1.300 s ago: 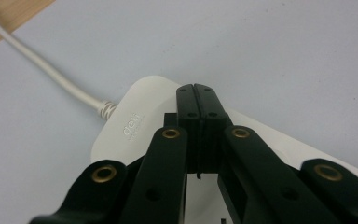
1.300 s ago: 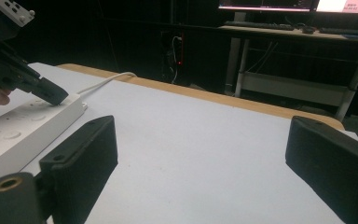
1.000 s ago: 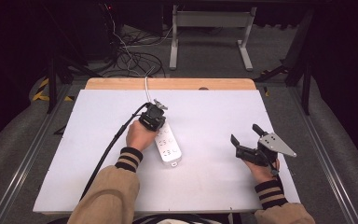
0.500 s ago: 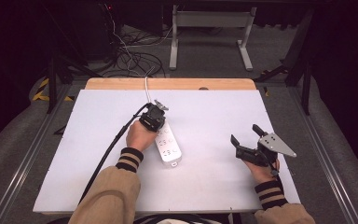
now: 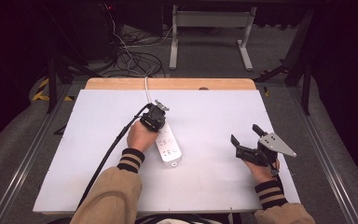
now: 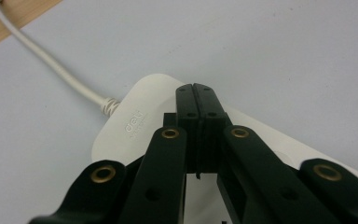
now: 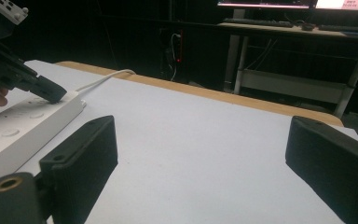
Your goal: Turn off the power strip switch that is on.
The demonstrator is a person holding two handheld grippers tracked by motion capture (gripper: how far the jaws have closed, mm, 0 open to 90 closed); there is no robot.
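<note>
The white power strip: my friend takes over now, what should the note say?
Left gripper: jaws shut, tips pressing on the cord end of the power strip.
Right gripper: open, holding nothing, off to the right above the white table.
The strip lies flat mid-table, its cord running off the far edge.
Done: tips placed on the strip. Left: probably finishing that press, then lifting away.

White power strip, long and flat, lying on the white table left of centre, sockets facing up, white cord running from its far end toward the table's wooden back edge
</note>
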